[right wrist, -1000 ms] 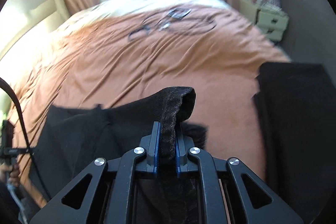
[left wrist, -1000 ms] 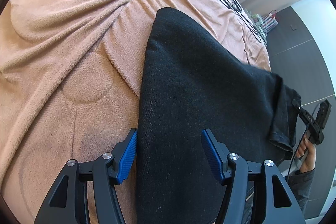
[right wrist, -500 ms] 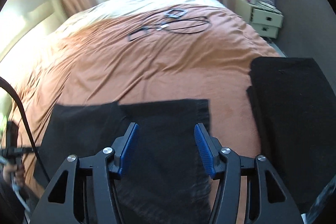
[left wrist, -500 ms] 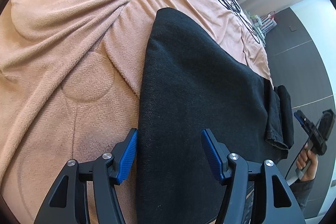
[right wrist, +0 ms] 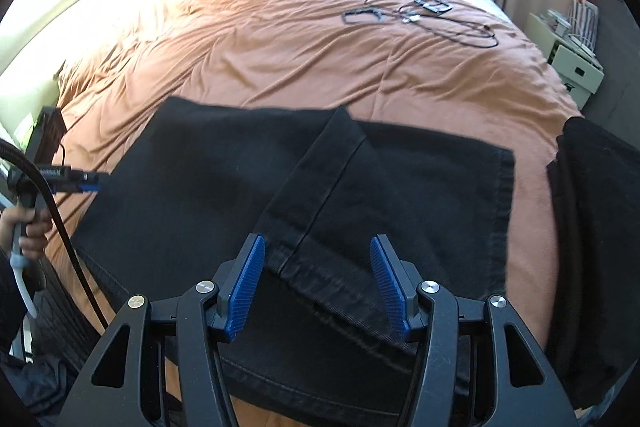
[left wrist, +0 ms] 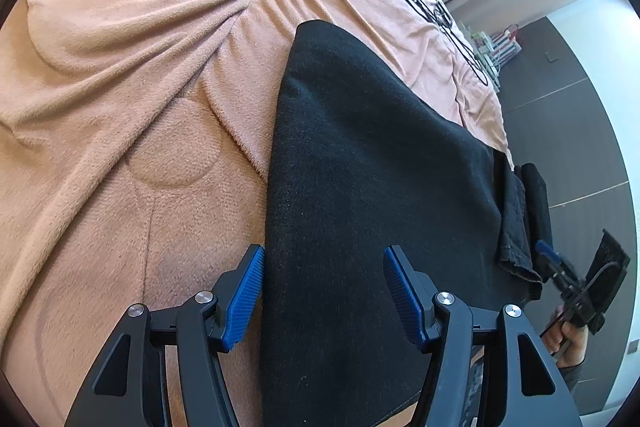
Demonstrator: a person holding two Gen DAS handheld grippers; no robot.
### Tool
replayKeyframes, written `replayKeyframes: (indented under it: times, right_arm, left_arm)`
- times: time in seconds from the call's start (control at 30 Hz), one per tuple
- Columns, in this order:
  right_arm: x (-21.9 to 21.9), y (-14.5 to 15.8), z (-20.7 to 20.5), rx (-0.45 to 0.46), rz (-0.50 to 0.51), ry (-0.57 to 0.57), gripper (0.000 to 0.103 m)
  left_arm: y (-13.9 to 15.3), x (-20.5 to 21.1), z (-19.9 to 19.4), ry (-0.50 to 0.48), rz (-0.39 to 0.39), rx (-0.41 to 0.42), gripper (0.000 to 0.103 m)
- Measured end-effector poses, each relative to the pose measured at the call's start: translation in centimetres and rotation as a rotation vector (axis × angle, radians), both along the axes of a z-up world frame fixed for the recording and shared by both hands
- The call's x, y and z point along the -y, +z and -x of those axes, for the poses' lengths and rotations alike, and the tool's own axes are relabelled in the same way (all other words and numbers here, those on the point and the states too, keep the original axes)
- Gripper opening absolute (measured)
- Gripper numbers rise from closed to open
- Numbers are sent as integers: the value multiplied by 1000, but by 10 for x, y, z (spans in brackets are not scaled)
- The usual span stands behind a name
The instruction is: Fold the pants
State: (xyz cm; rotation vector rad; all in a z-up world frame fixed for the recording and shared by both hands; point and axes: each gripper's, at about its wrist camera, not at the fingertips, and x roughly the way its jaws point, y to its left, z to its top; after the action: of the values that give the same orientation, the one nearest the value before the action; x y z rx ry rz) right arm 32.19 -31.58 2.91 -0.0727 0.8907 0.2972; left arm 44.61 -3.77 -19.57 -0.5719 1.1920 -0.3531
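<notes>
To the left of the left gripper only the peach blanket is seen, creased and spread over the bed. The jaws of this gripper are held apart, and nothing is clamped between them; beneath the gap the black pants are laid flat, with the left blue pad set just at the cloth's left edge. Ahead of the gripper the dark panel is stretched away across the blanket. To its right a folded-over end of the pants is seen, and beyond that the right gripper, held in a hand, is found near the edge of the view.

In the right wrist view, the left gripper is seen far to the left, gripped by a hand, with a black cable hanging past it. The right gripper is likewise held with its jaws apart and empty, above the pants; a leg with a seam is laid diagonally over the flat panel, directly ahead of the fingers. Well ahead, black cables are left on the blanket. To the right, a second dark cloth is draped at the bed's edge; whether it is a separate garment cannot be told.
</notes>
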Motion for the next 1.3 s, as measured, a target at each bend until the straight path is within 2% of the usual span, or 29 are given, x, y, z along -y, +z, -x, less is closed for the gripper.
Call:
replayKeyframes:
  times: [0.13,0.27,0.5,0.63,0.7,0.77,0.8,0.87,1.03,1.3]
  right_arm:
    - [-8,-8,0,-25,39,30,53]
    - [-25,-24,0,-40,138,71,53]
    - [-44,-46,-11,-30,343,69,53]
    - [-57,-53,-11,-22,396,101,53]
    - [-59,-53,-13,-15,401,94,44]
    - [-57,-48,-13,-9,385,93,17]
    - [-56,-44,-13,-4,372,88,11]
    - [-52,-36,-14,11,352,69,5]
    - [-32,-11,-13,61,247,-6,4]
    - [31,20,-27,95,44,-169,4]
  left_arm:
    - [0,-1,2,4,2,-3,63]
    - [1,-2,5,5,-3,2,63]
    - [0,0,5,11,-5,-7,63]
    - [1,-1,5,17,-9,-9,63]
    - [1,-3,6,21,-9,-10,63]
    - [1,-3,6,21,-10,-10,63]
    - [1,-3,5,21,-11,-11,63]
    - [2,-3,5,21,-8,-10,63]
    - [9,-4,6,20,-8,3,63]
    - [17,-6,8,13,-17,13,63]
